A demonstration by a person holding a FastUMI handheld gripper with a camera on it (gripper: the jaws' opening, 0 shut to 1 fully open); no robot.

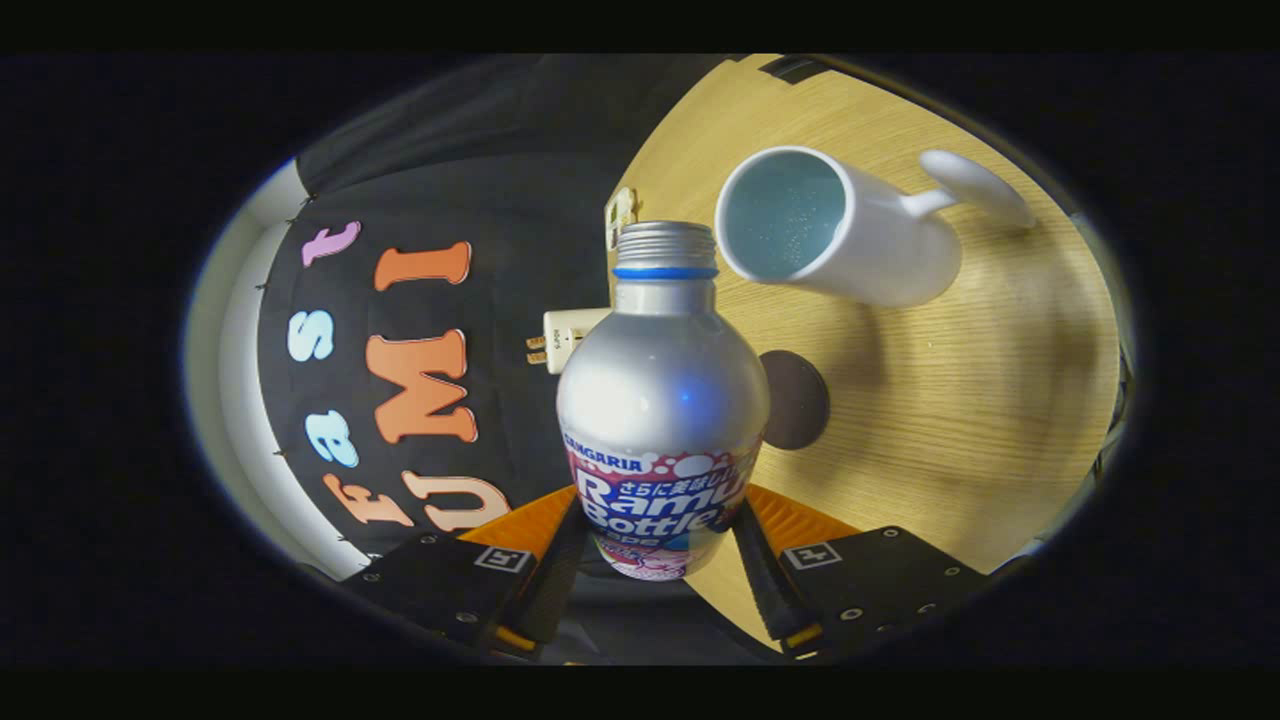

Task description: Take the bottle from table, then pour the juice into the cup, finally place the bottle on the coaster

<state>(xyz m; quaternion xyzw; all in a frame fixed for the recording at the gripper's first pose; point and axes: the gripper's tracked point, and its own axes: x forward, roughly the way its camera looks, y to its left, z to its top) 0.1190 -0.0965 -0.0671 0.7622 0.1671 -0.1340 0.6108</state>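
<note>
1. At the left, beyond the fingers, a small white plug block [562,338] sits near the table edge, apart from the task's things.
2. In the middle, the gripper [655,570] pinches the bottle [662,400]. Both black fingers [553,580] press on its labelled lower body, one on each side.
3. The bottle is silver metal with a threaded neck and no cap. It looks stiff, smooth and likely slippery. Its weight probably depends on the juice left inside. The low grip on the label band seems sound; the bare shoulder above would likely slide.
4. Just behind the bottle, a dark round coaster [797,400] lies flat on the wooden table [980,420].
5. To the right, beyond the bottle's mouth, a white cup [850,235] stands, handle turned away, its inside pale blue.
</note>
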